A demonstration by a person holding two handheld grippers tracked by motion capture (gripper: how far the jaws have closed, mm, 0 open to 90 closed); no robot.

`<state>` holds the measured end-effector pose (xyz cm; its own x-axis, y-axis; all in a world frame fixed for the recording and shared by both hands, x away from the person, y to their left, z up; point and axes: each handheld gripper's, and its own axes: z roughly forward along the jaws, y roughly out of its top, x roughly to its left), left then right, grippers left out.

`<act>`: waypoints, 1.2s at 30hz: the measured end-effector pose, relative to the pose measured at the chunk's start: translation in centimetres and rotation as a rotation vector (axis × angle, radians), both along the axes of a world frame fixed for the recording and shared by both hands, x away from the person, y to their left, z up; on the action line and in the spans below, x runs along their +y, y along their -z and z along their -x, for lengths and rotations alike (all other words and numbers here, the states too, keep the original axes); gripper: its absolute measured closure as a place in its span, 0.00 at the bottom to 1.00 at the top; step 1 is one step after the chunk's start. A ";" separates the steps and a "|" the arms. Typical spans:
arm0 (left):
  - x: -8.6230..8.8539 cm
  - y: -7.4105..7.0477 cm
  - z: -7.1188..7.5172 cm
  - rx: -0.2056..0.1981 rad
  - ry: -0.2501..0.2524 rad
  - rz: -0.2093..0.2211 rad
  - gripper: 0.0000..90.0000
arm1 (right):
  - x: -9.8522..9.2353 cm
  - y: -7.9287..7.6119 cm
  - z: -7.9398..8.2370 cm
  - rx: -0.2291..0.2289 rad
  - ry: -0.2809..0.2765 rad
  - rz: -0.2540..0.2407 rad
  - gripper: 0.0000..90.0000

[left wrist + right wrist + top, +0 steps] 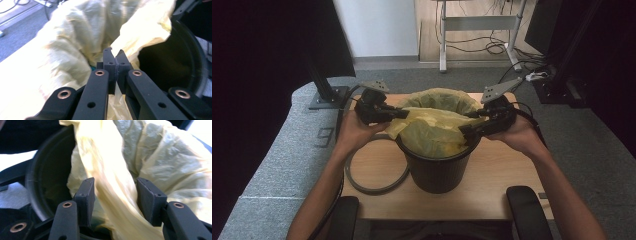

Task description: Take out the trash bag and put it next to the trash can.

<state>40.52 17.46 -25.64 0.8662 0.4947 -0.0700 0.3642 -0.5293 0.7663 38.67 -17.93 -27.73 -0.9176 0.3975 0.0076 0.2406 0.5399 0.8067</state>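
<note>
- Left gripper (115, 62): jaws pinched tight on a fold of the yellow bag (82, 37), at the left side of the bin's mouth
- Right gripper (115, 195): jaws stand partly apart with a strip of the bag running between them; the pads do not press on it
- The bag lines the black bin (439, 170), its edge draped over the far rim and bunched inside
- The bin stands upright mid-table (492, 185), a grey ring (357, 182) lying just beside it on the left
</note>
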 end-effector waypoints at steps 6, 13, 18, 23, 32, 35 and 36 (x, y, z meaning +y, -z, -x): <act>0.0 0.0 -1.2 -0.035 -0.085 -0.087 1.00 | -0.6 0.6 -1.0 0.007 0.057 0.016 0.59; -0.2 0.9 -3.2 -0.003 -0.136 -0.115 0.99 | -0.5 0.9 -2.0 0.021 0.115 0.040 0.79; -0.5 1.8 -4.0 -0.013 -0.163 -0.137 0.87 | -0.5 0.9 -2.6 -0.001 0.142 0.055 0.85; -0.6 2.5 -4.6 -0.010 -0.195 -0.145 0.68 | -0.6 0.9 -3.4 -0.029 0.181 0.058 0.81; -0.7 3.1 -6.0 0.048 -0.239 -0.150 0.44 | -0.8 1.6 -6.0 -0.063 0.321 0.065 0.28; -0.9 3.4 -6.4 0.079 -0.228 -0.149 0.44 | -0.8 2.1 -7.1 -0.022 0.342 0.072 0.24; -1.0 3.4 -6.5 0.089 -0.224 -0.148 0.46 | -0.7 2.2 -7.3 -0.006 0.345 0.071 0.24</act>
